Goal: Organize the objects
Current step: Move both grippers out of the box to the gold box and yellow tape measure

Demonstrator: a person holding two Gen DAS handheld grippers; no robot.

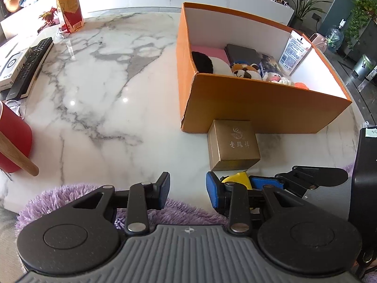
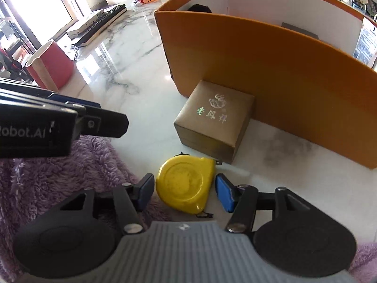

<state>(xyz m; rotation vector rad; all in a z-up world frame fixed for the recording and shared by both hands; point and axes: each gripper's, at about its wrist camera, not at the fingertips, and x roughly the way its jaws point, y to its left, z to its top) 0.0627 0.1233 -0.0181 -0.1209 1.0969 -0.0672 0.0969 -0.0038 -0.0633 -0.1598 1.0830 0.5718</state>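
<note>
On the marble table (image 2: 132,80), at about 6 o'clock in the right wrist view, a yellow tape measure (image 2: 186,185) lies flat between the pads of the right gripper (image 2: 185,192). Jaws are parted, a visible gap either side; nothing is grasped. A gold gift box (image 2: 212,120) sits at 12 o'clock from the tape, touching the wall of the orange storage box (image 2: 271,75), which already holds plush toys and other goods.

The left gripper (image 1: 188,189) hovers partly open and empty over the edge of a purple fluffy cloth (image 1: 59,198).

Assessment: the tape measure appears rigid, smooth-shelled and moderately weighty, so liable to slip. Recommended hold is across its flat-sided body, pads on opposite edges near the middle, clear of the small black hook at its lower end.
</note>
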